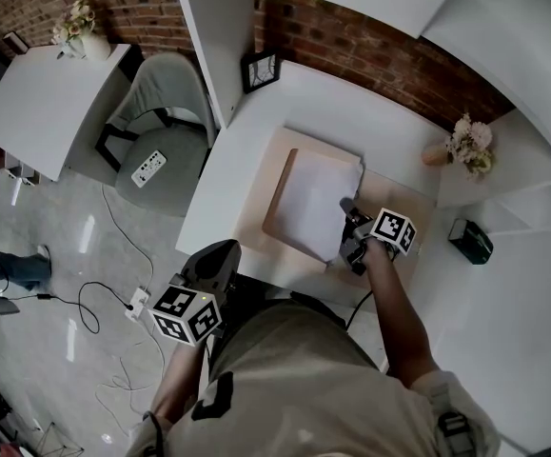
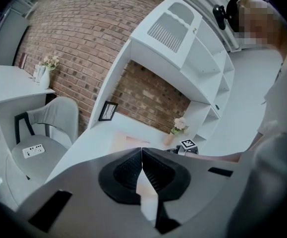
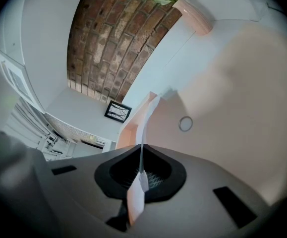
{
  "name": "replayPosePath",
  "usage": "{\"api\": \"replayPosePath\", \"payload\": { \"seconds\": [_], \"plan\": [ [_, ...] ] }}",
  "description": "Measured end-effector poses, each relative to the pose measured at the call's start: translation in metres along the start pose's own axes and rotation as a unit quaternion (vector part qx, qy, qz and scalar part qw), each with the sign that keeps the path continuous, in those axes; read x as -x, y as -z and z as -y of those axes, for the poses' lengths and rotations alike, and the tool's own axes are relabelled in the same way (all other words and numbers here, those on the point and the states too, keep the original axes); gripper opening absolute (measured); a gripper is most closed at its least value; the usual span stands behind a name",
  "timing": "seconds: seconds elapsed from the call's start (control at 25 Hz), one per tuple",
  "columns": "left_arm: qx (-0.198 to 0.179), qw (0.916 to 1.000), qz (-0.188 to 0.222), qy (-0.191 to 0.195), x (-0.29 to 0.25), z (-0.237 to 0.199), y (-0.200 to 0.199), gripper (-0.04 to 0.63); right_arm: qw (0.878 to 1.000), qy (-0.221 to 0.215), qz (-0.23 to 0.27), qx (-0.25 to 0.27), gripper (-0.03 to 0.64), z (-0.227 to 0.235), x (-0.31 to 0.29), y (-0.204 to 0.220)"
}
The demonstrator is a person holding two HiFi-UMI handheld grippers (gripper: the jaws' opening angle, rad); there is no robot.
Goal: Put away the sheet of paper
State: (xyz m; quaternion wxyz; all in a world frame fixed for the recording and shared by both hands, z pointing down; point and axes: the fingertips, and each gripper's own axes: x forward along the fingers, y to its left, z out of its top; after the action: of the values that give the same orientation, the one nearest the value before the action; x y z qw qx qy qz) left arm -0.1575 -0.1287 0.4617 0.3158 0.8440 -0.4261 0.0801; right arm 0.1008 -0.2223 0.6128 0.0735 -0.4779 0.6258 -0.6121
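right tongs point(image 3: 141, 158) clamped on the sheet of paper point(image 1: 313, 203) at its edge. It looks thin and floppy, will likely sag or crease. left tongs point(image 2: 142, 151) closed, empty.

Left tongs point(image 2: 142, 151) closed, right tongs point(image 3: 142, 148) clamped.

Desk point(image 1: 351, 103) bare btwn frame point(image 1: 261, 69) & vase point(image 1: 436, 157)

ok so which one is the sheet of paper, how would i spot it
Find the white desk, then the beige mat on it. The sheet of paper is the white rectangle on a tan board there, its edge pinched in the right gripper; the framed picture and flower vase sit off the mat.
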Motion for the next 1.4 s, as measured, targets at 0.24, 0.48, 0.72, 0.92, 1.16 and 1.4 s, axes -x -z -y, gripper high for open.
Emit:
{"api": "replayPosePath", "payload": {
  "seconds": [0.24,0.48,0.72,0.92,1.16,1.4],
  "plan": [
    [0.003,1.0,-0.002,-0.001,-0.001,-0.004,0.0,0.017,1.0,-0.001,-0.005,0.001,0.028,-0.004,-0.007,0.001],
    [0.006,1.0,-0.003,-0.002,-0.003,-0.007,0.001,0.018,1.0,-0.002,-0.011,0.002,0.028,-0.006,-0.016,0.003],
    [0.009,0.9999,-0.006,-0.001,-0.006,-0.006,0.002,0.018,1.0,0.001,-0.014,-0.007,0.028,-0.006,-0.019,0.002],
    [0.009,0.9999,-0.007,-0.003,-0.002,-0.011,0.002,0.018,1.0,-0.006,-0.021,-0.002,0.028,-0.012,-0.029,0.006],
    [0.01,0.9999,-0.01,-0.004,-0.003,-0.012,0.002,0.018,1.0,-0.01,-0.027,-0.012,0.028,-0.016,-0.038,0.009],
    [0.009,0.9999,-0.013,-0.003,-0.003,-0.013,0.001,0.018,0.999,-0.016,-0.028,-0.012,0.028,-0.021,-0.043,0.011]
  ]
}}
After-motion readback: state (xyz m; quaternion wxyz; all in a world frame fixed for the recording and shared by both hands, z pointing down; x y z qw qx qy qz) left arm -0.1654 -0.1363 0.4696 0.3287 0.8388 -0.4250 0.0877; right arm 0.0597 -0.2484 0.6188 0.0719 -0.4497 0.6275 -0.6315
